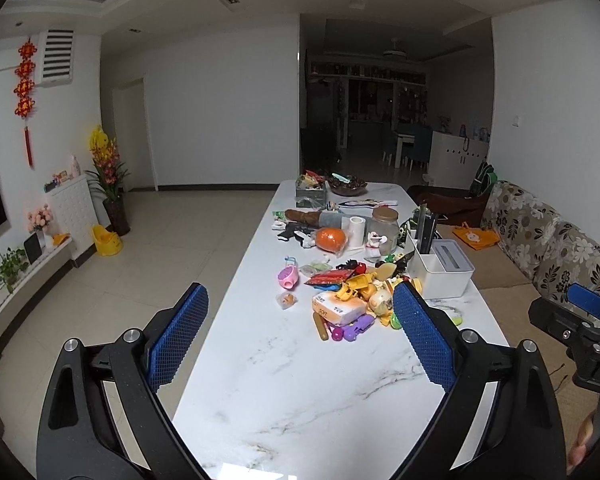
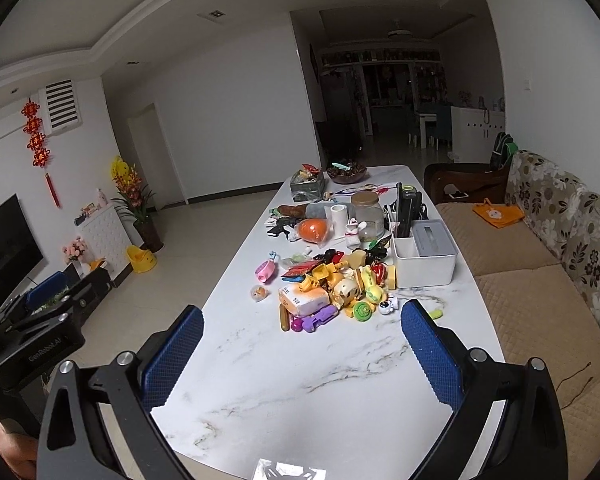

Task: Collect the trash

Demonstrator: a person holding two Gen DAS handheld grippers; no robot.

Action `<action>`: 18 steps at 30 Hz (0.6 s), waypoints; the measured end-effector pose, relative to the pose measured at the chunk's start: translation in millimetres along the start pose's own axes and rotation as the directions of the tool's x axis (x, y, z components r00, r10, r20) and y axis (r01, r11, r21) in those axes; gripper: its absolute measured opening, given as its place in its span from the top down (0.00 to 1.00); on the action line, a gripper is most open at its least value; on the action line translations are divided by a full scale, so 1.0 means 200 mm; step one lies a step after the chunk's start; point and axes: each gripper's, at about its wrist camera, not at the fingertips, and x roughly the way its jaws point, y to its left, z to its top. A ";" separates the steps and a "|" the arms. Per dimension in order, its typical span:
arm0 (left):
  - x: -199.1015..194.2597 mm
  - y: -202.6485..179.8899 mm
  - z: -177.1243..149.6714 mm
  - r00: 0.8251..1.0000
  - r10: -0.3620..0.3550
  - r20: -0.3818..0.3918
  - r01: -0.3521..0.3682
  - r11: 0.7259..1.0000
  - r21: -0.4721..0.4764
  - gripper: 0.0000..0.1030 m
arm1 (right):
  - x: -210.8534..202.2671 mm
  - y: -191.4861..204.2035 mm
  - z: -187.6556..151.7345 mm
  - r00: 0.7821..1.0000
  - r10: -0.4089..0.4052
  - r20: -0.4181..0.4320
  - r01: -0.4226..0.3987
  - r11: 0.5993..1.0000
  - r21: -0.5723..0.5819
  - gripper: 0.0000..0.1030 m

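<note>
2 tools (image 1: 300, 300) (image 2: 302, 322) gape empty above table (image 1: 300, 380); only right view shows foil packet (image 2: 290, 472).

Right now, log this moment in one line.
left tongs open, empty | right tongs open, empty | both above marble table | clutter pile untouched

Your silvery wrapper (image 2: 290, 473) at the desk's near edge is cut off by the frame bottom. Toy pile (image 1: 356, 296) overlaps itself; small pieces unreadable.

Wide-open right gripper (image 2: 302, 322) above marble table (image 2: 300, 380), facing toy pile (image 2: 332, 288).
</note>
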 end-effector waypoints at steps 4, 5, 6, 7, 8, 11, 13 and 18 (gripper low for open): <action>-0.01 -0.01 0.00 1.000 -0.014 0.006 0.014 1.000 0.002 0.11 | 0.00 0.00 0.01 1.000 -0.001 0.001 0.001 1.000 -0.003 0.05; -0.02 -0.01 0.00 1.000 -0.017 0.007 0.017 1.000 0.003 0.11 | 0.00 0.00 0.00 1.000 -0.003 0.002 0.003 1.000 -0.005 0.05; -0.02 -0.01 0.00 1.000 -0.017 0.009 0.017 1.000 0.005 0.11 | 0.00 0.00 0.00 1.000 -0.006 0.003 0.006 1.000 -0.005 0.05; -0.03 -0.01 0.00 1.000 -0.015 0.010 0.015 1.000 0.007 0.11 | -0.01 0.00 -0.01 1.000 -0.007 0.004 0.007 1.000 -0.004 0.05; -0.03 -0.01 0.00 1.000 -0.014 0.012 0.014 1.000 0.007 0.11 | 0.00 0.00 -0.01 1.000 -0.008 0.005 0.008 1.000 -0.006 0.05; -0.03 -0.01 -0.01 1.000 -0.016 0.011 0.016 1.000 0.005 0.11 | -0.01 0.00 -0.01 1.000 -0.010 0.004 0.010 1.000 -0.003 0.05; -0.03 -0.01 -0.01 1.000 -0.017 0.008 0.017 1.000 0.006 0.11 | -0.01 0.00 -0.01 1.000 -0.012 0.005 0.012 1.000 -0.003 0.05; -0.05 -0.02 0.00 1.000 -0.010 0.006 0.010 1.000 0.007 0.11 | -0.01 0.00 -0.01 1.000 -0.008 0.004 0.008 1.000 -0.003 0.05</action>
